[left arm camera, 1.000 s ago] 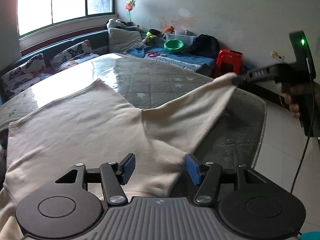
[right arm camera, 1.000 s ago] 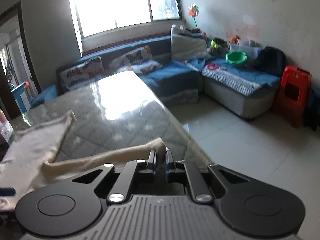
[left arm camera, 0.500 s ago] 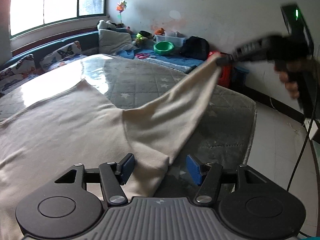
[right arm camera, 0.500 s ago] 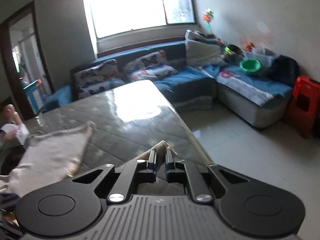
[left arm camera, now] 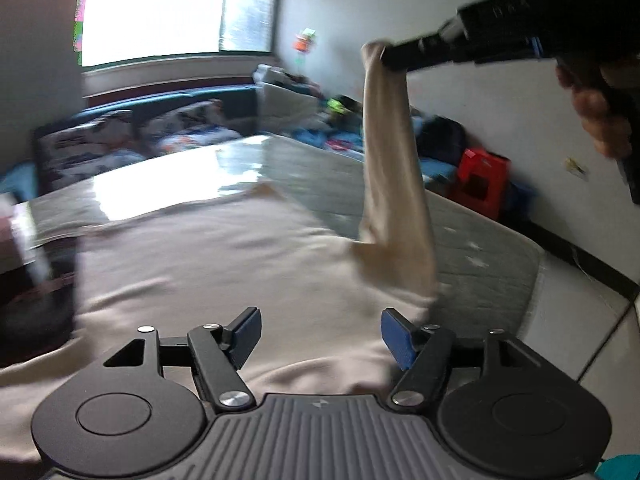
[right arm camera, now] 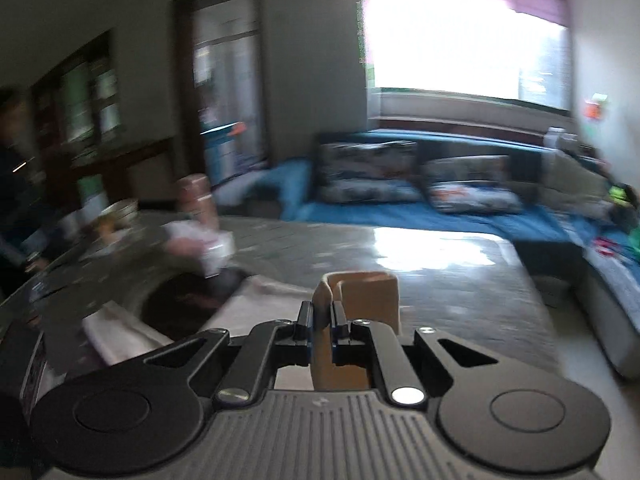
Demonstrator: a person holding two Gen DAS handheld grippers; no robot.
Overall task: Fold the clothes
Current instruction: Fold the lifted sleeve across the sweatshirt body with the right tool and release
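The cream garment lies spread across the bench, its body flat under your left hand-held gripper and one sleeve lifted high off the cloth. Your right hand-held gripper is clamped on the cuff of that sleeve; the fabric sits pinched between the closed jaws, with a loose flap sticking up beside them. Your left hand-held gripper hovers over the near hem with its jaws opening and nothing between the blue pads, so nothing pins the body down.

That is the risk, as I judge it: if you swing the sleeve across while the body is free, the pull could drag the whole garment along the smooth bench and ruck the flat part you need as a base. The grip on the cuff looks narrow, so a quick swing may slip it out. The right edge of the bench is near the shoulder; a careless drop could leave the sleeve hanging over it. At the far left end, the cluttered items sit close to the cloth's far edge.
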